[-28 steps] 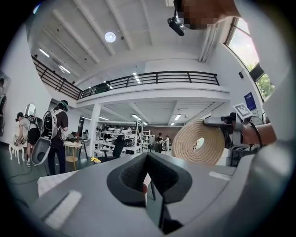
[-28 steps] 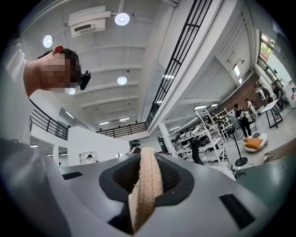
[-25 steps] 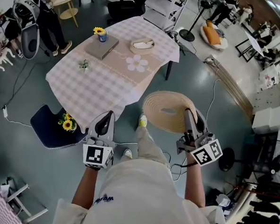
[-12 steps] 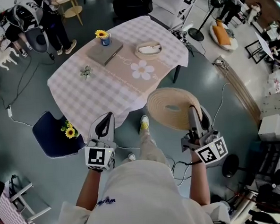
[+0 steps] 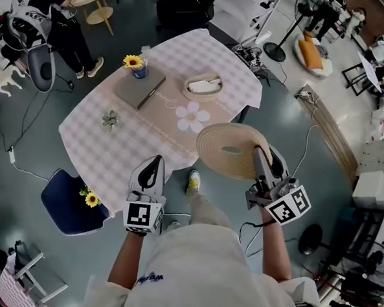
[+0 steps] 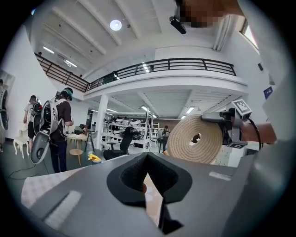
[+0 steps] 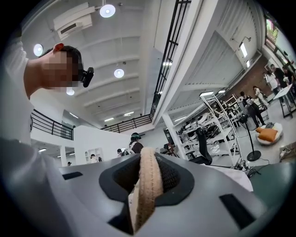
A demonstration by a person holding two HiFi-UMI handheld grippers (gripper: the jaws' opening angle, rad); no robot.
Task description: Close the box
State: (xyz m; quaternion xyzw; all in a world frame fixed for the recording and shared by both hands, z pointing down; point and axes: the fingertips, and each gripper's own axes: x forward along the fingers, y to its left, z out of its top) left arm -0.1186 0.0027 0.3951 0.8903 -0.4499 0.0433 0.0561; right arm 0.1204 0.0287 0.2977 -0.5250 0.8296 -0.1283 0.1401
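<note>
Fingers (image 7: 175,179) of the right gripper (image 5: 263,157) are pinching the round lid (image 5: 225,147), the left gripper (image 5: 154,163) is staying shut and empty; both are getting nearer the open box (image 5: 204,86) on the surface (image 5: 114,148)

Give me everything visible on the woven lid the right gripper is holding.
The lid is a flat round disc of coiled tan rope or straw, with a small dark hole near its centre. It looks whole and stiff. The right gripper is shut on its rim, which stands edge-on between the fingers in the right gripper view. The lid hangs tilted in the air by the near edge of the table, and only the gripper touches it.
</note>
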